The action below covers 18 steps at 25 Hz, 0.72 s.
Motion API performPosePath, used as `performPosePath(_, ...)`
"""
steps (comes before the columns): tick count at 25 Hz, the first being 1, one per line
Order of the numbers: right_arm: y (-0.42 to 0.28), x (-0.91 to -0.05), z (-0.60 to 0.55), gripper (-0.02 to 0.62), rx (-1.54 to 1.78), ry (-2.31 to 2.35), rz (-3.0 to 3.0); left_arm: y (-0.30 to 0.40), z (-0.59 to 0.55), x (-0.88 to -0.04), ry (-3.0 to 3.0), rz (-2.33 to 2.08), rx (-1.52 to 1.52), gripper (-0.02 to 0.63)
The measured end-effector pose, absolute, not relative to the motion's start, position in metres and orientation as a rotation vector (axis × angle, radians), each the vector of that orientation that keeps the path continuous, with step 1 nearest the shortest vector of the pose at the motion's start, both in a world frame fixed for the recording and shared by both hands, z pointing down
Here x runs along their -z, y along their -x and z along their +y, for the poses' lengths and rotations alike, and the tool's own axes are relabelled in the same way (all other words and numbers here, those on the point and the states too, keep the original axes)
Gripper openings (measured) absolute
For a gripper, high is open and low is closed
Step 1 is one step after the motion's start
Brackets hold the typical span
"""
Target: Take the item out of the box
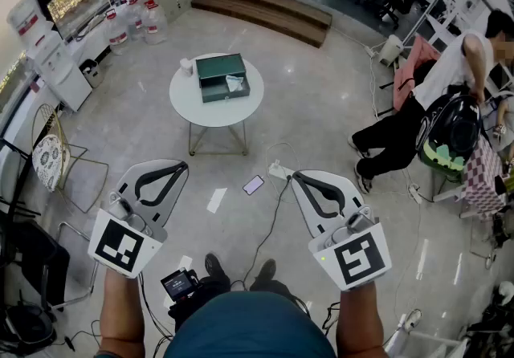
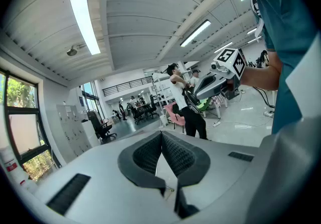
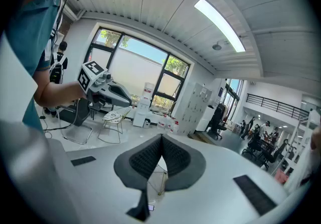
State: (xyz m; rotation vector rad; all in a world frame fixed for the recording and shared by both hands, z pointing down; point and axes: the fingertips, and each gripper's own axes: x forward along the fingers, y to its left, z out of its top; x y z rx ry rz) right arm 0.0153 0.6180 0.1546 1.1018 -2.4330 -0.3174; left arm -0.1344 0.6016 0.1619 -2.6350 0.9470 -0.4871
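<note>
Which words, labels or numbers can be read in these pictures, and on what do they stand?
No text is readable.
The water jugs: red labels, too small to read.
The left tool and right tool: square marker patterns only, no letters.
The green box: no print visible.

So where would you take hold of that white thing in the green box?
Probably from above. The white item lies in the open green box on the round table, toward its right end, and the box's walls close off its sides. Pinch its top, where it looks crumpled and raised; it is too small here to tell more.
</note>
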Motion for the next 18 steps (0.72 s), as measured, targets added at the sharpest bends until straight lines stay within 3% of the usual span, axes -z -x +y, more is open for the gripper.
performPosePath(18,0.045,-0.16,0.563,0.038,0.237,-1.183,-2.47,0.19,0.552,-0.177,2.656,0.898,0.47,0.02)
